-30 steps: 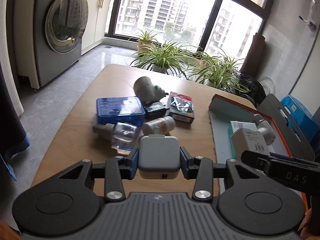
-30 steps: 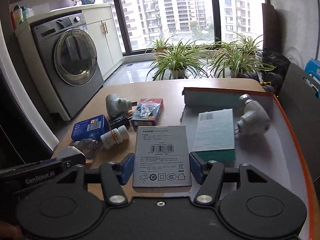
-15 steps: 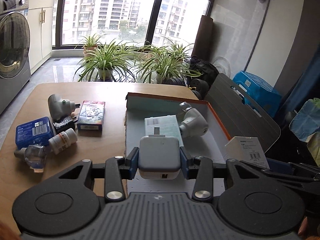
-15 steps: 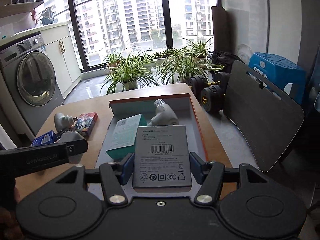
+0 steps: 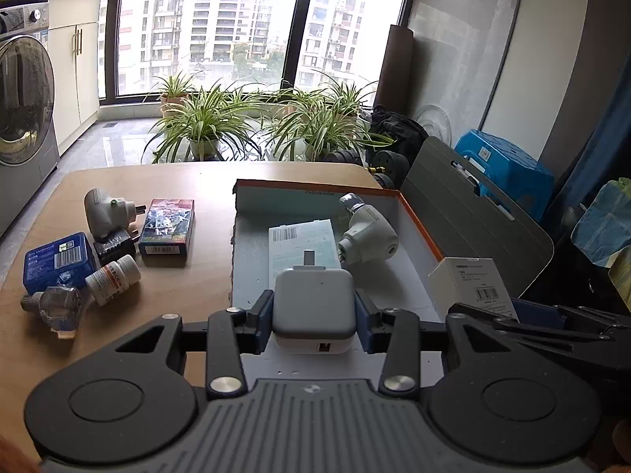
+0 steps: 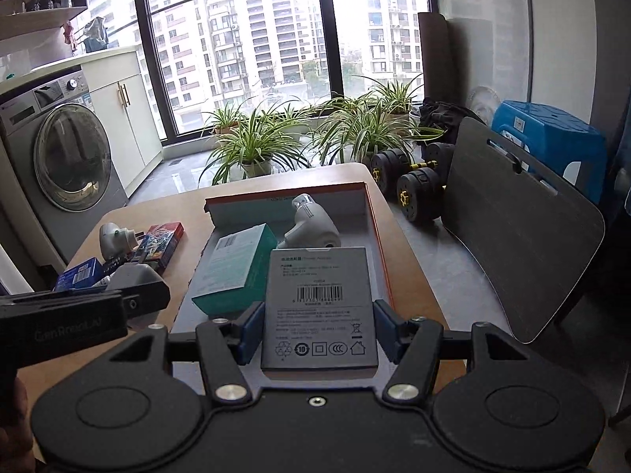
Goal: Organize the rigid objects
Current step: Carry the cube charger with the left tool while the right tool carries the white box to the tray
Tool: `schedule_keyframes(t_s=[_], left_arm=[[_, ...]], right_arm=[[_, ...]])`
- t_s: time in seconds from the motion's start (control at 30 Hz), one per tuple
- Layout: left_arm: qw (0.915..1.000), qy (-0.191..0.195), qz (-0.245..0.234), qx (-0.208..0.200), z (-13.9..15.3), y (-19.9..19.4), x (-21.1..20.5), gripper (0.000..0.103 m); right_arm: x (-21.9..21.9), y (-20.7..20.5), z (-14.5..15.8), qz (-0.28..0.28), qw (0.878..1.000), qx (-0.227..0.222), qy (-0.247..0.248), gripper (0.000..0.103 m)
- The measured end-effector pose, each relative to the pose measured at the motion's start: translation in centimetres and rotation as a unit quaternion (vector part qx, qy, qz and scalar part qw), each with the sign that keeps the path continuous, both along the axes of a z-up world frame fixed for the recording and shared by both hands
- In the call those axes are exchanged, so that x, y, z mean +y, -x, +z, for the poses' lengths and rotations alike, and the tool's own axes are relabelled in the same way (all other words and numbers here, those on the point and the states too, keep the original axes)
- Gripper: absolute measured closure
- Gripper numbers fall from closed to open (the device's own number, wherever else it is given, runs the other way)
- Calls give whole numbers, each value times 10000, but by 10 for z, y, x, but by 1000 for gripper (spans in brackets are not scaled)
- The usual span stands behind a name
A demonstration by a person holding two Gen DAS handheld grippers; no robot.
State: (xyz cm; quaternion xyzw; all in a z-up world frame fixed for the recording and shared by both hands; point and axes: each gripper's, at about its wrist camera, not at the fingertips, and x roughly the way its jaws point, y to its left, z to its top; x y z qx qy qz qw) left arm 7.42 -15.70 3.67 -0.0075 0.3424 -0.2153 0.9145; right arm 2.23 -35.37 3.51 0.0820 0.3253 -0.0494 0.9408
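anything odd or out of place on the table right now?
Nothing damaged or spilled. The pill bottle and the clear bulb-like item lie on their sides in the loose pile left of the box; that is unsorted clutter, not a fault.

Soft daylight from windows [image 5: 252, 27], sharp focus, fisheye-curved edges, dark corners

We are in a home laundry or balcony room. We see a washing machine [image 6: 63, 157], potted spider plants [image 5: 205, 118], dumbbells [image 6: 414, 181], and apartment towers [image 6: 244, 39] outside.
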Motion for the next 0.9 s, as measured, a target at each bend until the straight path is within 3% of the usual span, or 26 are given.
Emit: schedule_keyframes(t_s=[0.9], left_arm=[[10000,77,-4,62,-1,4,1,61]], right_arm=[[0,-2,8,-3,10000,-61,47,32]])
